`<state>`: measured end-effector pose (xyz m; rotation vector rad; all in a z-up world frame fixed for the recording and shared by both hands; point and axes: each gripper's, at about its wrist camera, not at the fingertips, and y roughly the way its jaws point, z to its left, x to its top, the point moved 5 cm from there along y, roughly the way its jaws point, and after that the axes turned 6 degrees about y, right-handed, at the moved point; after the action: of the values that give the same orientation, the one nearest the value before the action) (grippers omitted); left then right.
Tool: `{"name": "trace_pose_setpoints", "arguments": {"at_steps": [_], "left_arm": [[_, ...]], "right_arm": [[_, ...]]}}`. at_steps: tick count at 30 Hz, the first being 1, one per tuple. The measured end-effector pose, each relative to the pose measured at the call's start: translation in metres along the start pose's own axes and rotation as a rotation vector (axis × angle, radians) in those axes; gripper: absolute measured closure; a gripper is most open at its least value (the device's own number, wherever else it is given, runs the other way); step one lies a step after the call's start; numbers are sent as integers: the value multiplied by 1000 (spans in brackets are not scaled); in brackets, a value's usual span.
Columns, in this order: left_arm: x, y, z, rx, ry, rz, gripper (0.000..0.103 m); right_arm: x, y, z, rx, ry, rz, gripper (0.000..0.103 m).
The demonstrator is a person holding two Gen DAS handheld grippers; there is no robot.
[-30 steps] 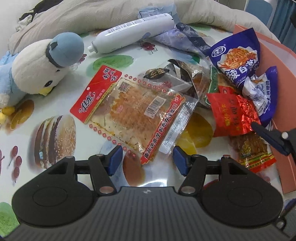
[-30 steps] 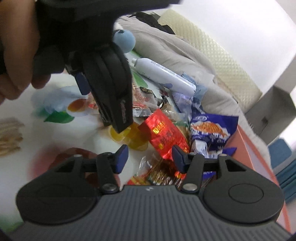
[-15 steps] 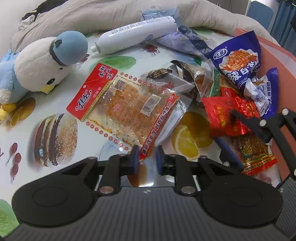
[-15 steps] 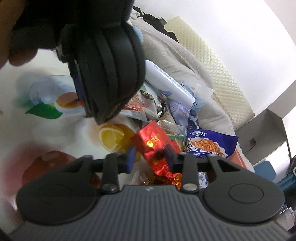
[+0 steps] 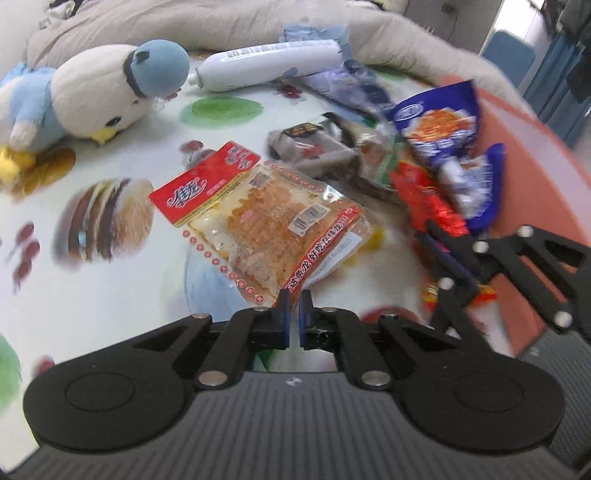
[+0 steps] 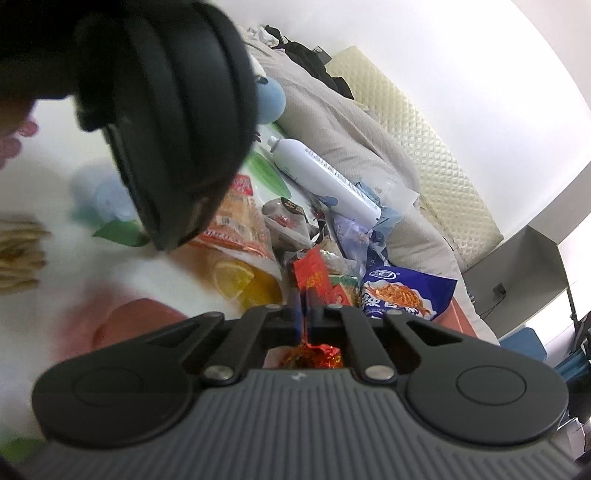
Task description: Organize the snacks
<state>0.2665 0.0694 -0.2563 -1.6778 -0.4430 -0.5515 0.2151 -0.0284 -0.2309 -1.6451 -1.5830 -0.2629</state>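
**Both grippers closed on snack packets**

Since a second ago, both pairs of jaws have gone from standing wide apart to pinched together, each on a packet's edge, and the right gripper has come into the left wrist view from the right edge.

Largest in view is the table (image 5: 110, 295), covered in a white cloth printed with a burger, lemon slices and green leaves. A grey blanket (image 5: 184, 22) is bunched along its far edge. A plush bird (image 5: 96, 92), blue and cream, lies on its side at the far left, and a white tube-shaped bottle (image 5: 269, 64) lies flat just beyond it, near the blanket.

The snacks sit in a loose heap toward the right. A clear packet with a red header (image 5: 266, 214) lies flat at the middle of the table, its near corner caught between the blue pads of the left gripper (image 5: 293, 310), whose jaws are drawn in narrow on that corner. Beyond it lies a dark-labelled clear packet (image 5: 314, 147), and to the right a blue chip bag (image 5: 439, 125) leans against an orange-red tray edge (image 5: 524, 140).

The right gripper (image 6: 304, 314) is clamped on the edge of a red foil packet (image 6: 314, 275), which sits just beside the blue chip bag in the heap; crumpled red foil shows below the pads too. In the right wrist view the left gripper's black body fills the upper left, with part of a hand (image 6: 14, 136) at the frame's edge.
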Motion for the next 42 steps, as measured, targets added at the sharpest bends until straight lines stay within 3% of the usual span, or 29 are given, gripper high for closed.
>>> {"name": "trace_pose_setpoints", "arguments": {"at_steps": [9, 19, 27, 37, 39, 42], "left_arm": [[-49, -63, 2, -86, -67, -13, 98], [-94, -106, 1, -151, -74, 34, 98], [-116, -117, 6, -107, -56, 102, 98], [-125, -124, 33, -44, -114, 138, 97], [-126, -126, 36, -34, -136, 135, 96], [-127, -128, 40, -48, -193, 142, 86]], "right_arm": [[-10, -50, 6, 31, 28, 6, 98], [-17, -115, 16, 164, 89, 44, 99], [-25, -144, 22, 222, 119, 79, 99], [-33, -145, 27, 311, 203, 145, 96], [-33, -144, 25, 336, 238, 144, 92], [-34, -143, 22, 399, 327, 153, 73]]}}
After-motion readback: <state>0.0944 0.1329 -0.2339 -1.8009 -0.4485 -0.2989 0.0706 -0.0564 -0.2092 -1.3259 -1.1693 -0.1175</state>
